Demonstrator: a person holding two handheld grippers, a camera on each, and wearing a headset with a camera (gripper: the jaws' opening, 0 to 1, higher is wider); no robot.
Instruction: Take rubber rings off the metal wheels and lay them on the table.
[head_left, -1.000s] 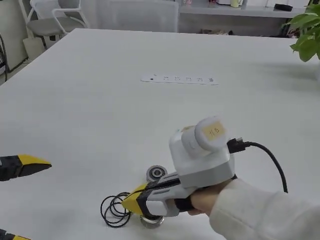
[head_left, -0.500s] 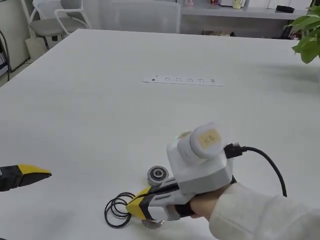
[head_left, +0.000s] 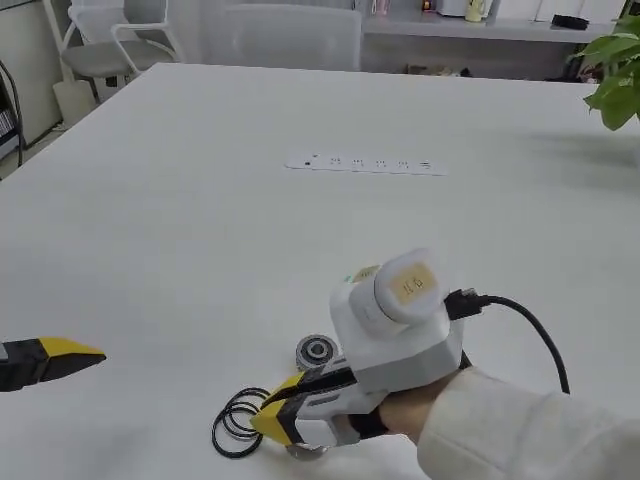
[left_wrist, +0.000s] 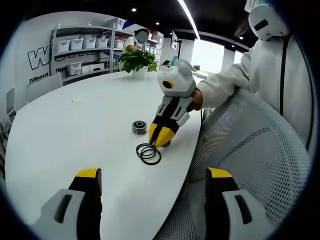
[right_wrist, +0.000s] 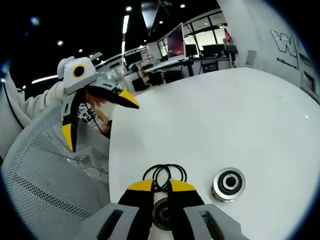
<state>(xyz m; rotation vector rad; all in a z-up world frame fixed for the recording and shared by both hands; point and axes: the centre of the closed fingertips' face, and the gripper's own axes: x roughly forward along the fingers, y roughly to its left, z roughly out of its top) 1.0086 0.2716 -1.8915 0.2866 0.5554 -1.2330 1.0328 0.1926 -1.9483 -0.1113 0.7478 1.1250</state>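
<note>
Several black rubber rings (head_left: 238, 421) (left_wrist: 149, 153) (right_wrist: 165, 174) lie piled on the white table (head_left: 300, 230). A bare metal wheel (head_left: 316, 350) (left_wrist: 139, 127) (right_wrist: 229, 184) lies flat just beyond them. My right gripper (head_left: 272, 421) (left_wrist: 159, 139) (right_wrist: 161, 186) hovers low at the pile, its jaws nearly together with only a thin gap. A second wheel (head_left: 305, 452) (right_wrist: 162, 213) lies under its jaws, mostly hidden. Whether the fingers pinch anything is hidden. My left gripper (head_left: 55, 358) (left_wrist: 154, 176) (right_wrist: 95, 117) stands off to the left, wide open with nothing in it.
A white power strip (head_left: 362, 162) lies mid-table, far from the work. A black cable (head_left: 525, 325) trails from the right gripper. A plant (head_left: 612, 70) stands at the back right. A mesh chair (left_wrist: 250, 150) is at the table's near edge.
The view has shifted slightly. The right gripper has stayed over the wheel beside the rings, and the left gripper still stands open at the left.
</note>
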